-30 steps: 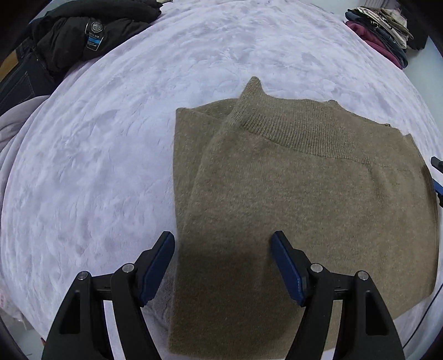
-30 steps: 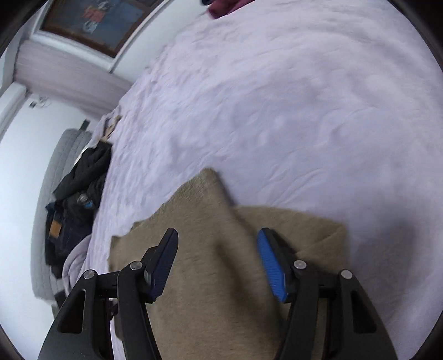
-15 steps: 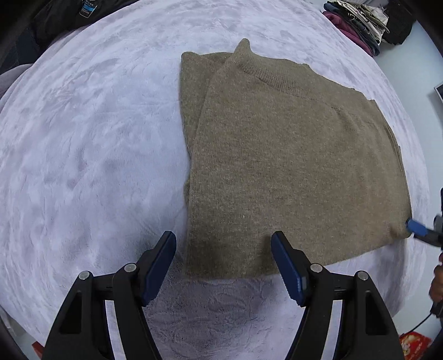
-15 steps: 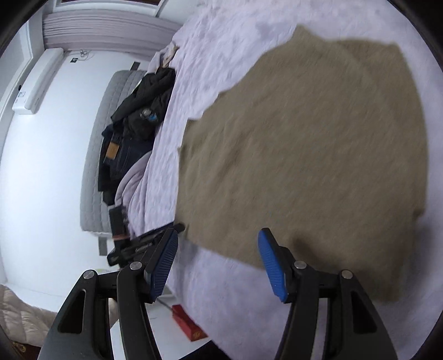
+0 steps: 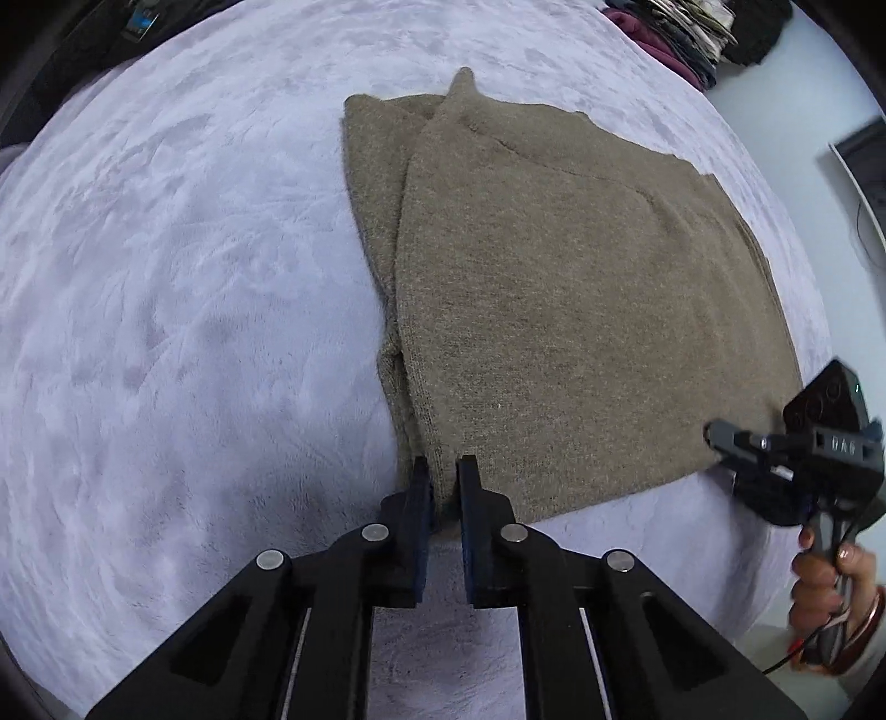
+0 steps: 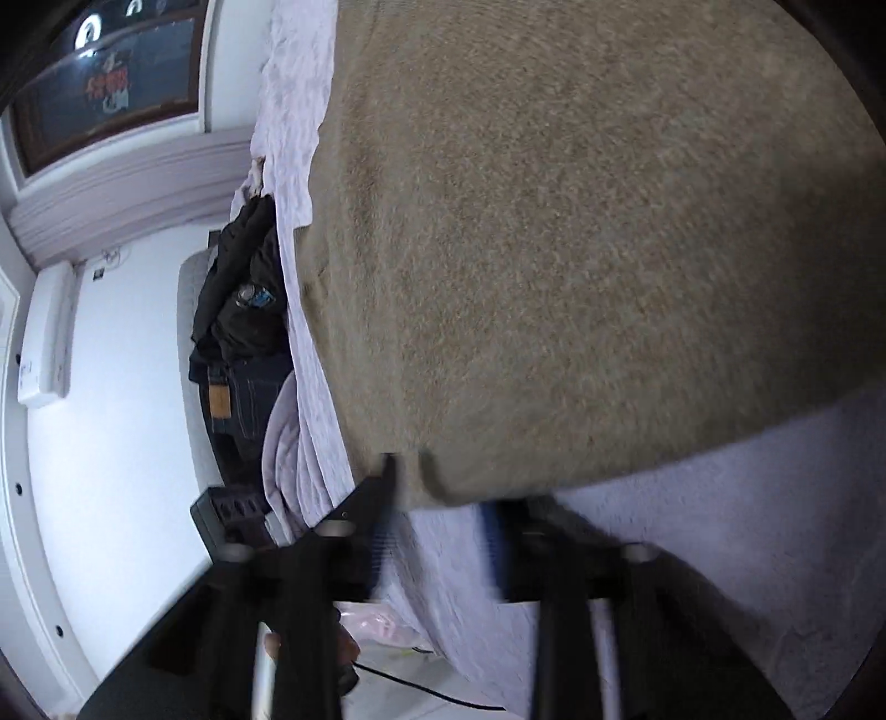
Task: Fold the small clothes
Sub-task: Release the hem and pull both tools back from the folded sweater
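- The left gripper [image 5: 443, 487] is pinching the near hem of the brown sweater [image 5: 565, 288], its jaws closed on the cloth edge.
- The right gripper [image 5: 714, 437] is touching the sweater's right near corner; in its own blurred view I cannot tell if the jaws are closed.
- The sweater is lying folded and flat on the pale purple blanket [image 5: 166, 277].
- Far behind, a pile of folded clothes [image 5: 675, 33] is resting at the bed corner, and dark clothes [image 6: 243, 299] are lying at the other side.

One sweater [image 5: 581, 299] – two tongs [image 5: 443, 476] – two clothes piles [image 5: 681, 33].
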Motion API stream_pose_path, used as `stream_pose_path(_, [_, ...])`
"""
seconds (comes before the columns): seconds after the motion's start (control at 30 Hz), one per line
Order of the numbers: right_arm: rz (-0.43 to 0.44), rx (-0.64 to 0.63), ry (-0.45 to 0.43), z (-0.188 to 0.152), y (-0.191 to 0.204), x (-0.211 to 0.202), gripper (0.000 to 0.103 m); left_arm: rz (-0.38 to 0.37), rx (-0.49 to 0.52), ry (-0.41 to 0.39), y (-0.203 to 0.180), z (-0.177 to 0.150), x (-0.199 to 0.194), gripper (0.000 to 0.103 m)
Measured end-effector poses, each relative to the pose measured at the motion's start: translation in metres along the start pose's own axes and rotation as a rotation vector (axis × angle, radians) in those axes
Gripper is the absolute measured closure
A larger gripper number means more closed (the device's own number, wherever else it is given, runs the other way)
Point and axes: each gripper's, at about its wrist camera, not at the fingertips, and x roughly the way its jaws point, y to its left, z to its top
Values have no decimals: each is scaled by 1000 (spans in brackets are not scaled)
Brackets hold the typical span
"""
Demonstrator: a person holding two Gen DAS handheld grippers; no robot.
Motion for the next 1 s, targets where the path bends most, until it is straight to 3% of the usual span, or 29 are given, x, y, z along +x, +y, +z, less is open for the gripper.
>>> stream_pose_path(0.1, [-21, -89, -26, -4, 25, -5, 95, 45, 71, 15, -6, -14, 1, 93])
stream_pose_path(0.2, [-111, -165, -20, -11, 33, -10, 96, 68, 88, 30, -2, -27, 11, 93])
stream_pose_path(0.27, [-175, -143, -13, -11, 22, -6, 96, 52, 49, 28, 6, -32, 15, 93])
stream_pose_path(0.37, [-185, -115, -13, -13, 11, -3, 96, 59, -3, 15, 17, -43, 10, 93])
stream_pose_path(0.47, [-210, -143, 0, -16, 17, -1, 96, 120, -66, -29, 25, -51, -5, 93])
stream_pose_path(0.6, [-283, -223, 33, -24, 35, 5, 95, 174, -157, -5, 33, -52, -11, 92])
stream_pose_path(0.7, [-315, -268, 45, -29, 48, 5, 95, 218, -159, -14, 30, -53, -15, 92])
stream_pose_path(0.87, [-340, -308, 49, -30, 54, 2, 95, 228, -153, -3, 8, -47, -2, 92])
stream_pose_path(0.9, [-342, -313, 49, -30, 56, 3, 95, 234, -151, -3, 5, -47, -1, 84])
stream_pose_path(0.93, [-344, -317, 50, -31, 55, 2, 95, 235, -153, 0, 2, -47, 1, 45])
stream_pose_path(1.0, [-350, -326, 47, -31, 52, 0, 95, 236, -164, -14, -3, -47, 2, 0])
